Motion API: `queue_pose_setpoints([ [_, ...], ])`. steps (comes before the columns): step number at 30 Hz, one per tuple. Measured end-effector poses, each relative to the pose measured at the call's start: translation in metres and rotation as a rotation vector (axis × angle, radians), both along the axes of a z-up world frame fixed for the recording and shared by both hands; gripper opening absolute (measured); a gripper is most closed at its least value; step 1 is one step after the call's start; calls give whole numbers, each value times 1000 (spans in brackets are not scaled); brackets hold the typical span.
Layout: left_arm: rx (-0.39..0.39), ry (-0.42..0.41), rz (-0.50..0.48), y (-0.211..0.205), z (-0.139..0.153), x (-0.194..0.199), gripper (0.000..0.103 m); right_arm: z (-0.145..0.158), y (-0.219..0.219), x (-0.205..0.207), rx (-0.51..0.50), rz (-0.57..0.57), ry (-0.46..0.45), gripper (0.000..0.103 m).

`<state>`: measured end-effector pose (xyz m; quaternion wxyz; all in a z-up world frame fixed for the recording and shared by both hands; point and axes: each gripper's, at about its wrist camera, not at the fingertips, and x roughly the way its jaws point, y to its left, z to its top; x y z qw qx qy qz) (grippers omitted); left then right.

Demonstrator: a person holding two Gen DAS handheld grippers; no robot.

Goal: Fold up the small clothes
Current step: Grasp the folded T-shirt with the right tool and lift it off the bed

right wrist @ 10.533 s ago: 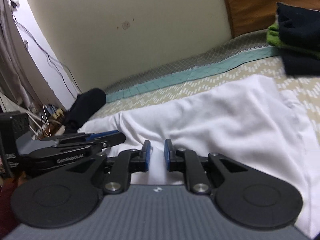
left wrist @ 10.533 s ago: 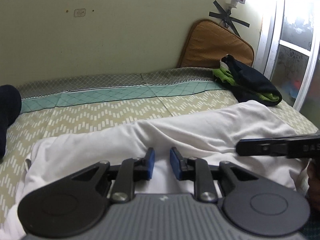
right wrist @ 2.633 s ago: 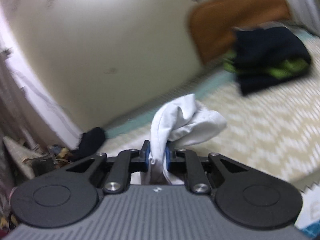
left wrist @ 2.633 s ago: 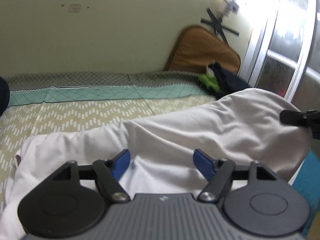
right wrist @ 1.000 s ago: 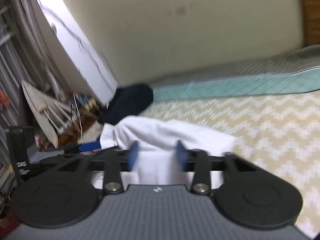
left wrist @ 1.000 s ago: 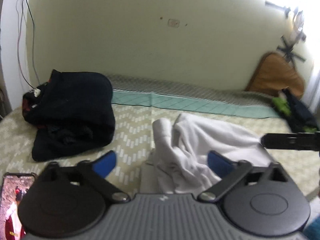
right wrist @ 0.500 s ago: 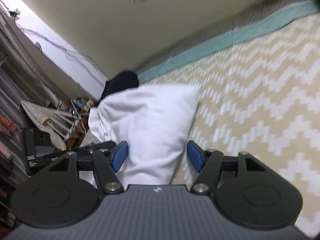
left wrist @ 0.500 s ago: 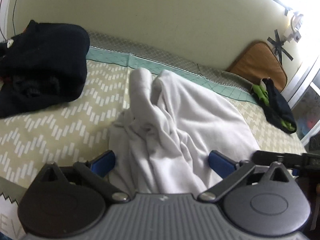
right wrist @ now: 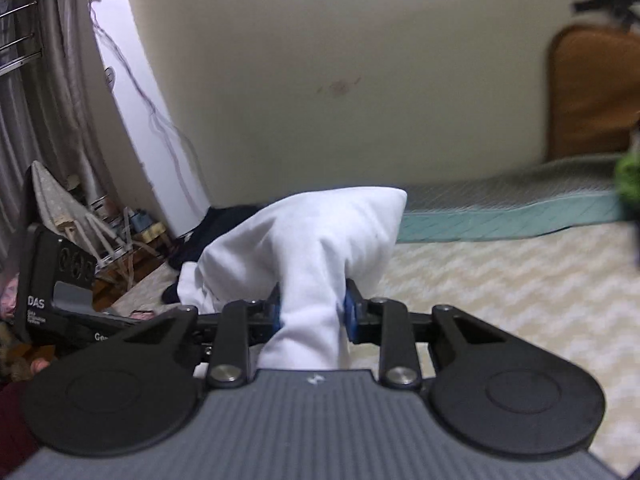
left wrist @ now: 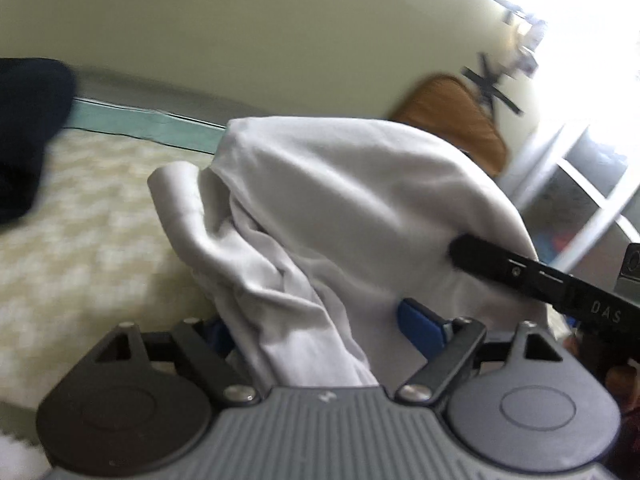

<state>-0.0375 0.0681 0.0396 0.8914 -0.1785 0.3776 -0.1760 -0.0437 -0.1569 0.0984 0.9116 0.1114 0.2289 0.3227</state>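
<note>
A white garment (left wrist: 352, 200) is bunched up and raised off the patterned bedsheet (left wrist: 80, 220). My left gripper (left wrist: 316, 324) has a hanging fold of it between its jaws, which are closing. Its right blue pad (left wrist: 420, 320) stands clear of the cloth and its left pad is mostly hidden behind it. In the right wrist view my right gripper (right wrist: 312, 312) is closing on a neck of the white garment (right wrist: 312, 240), and both pads squeeze it. The right gripper's black finger (left wrist: 520, 272) reaches into the cloth from the right.
A dark clothes pile (left wrist: 24, 140) lies at the bed's left end. A brown cushion (right wrist: 592, 96) leans on the wall, with a green garment (right wrist: 628, 176) near it. A white window frame (left wrist: 580, 184) is to the right. Floor clutter (right wrist: 100, 220) sits beyond the bed's left edge.
The right jaws have closed from wide apart onto the white garment. The left jaws have narrowed around a fold. The garment has risen from the sheet into a bunched mound.
</note>
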Motion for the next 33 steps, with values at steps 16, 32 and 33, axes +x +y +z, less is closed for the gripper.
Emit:
queue_pose_setpoints([
  [16, 18, 55, -26, 5, -7, 8, 103, -58, -73, 22, 220, -39, 329, 61],
  [32, 10, -23, -188, -110, 49, 101, 54, 2, -95, 44, 74, -102, 32, 29],
  [33, 16, -60, -218, -131, 61, 117, 54, 14, -114, 48, 75, -142, -5, 29],
])
